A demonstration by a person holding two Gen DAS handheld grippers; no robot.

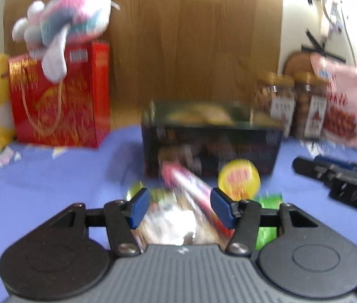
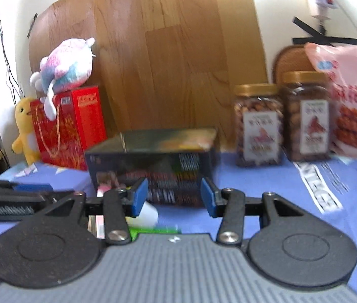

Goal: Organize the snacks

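Left wrist view showed the left claw (image 1: 180,208) spread wide over loose snack packets (image 1: 191,189) on the blue desk (image 1: 52,176), gripping nothing, just before the dark open box (image 1: 211,139). The right claw (image 2: 174,197) also gaped empty, level, facing that box. Two nut jars (image 2: 258,126) and one pink bag (image 2: 355,101) stood behind.

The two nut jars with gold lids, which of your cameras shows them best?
The right wrist view. There the nut jars stand large, with gold lids, labels and nuts fairly clear. In the left wrist view the same jars sit small, far right and blurred, partly hidden behind the pink snack bag.
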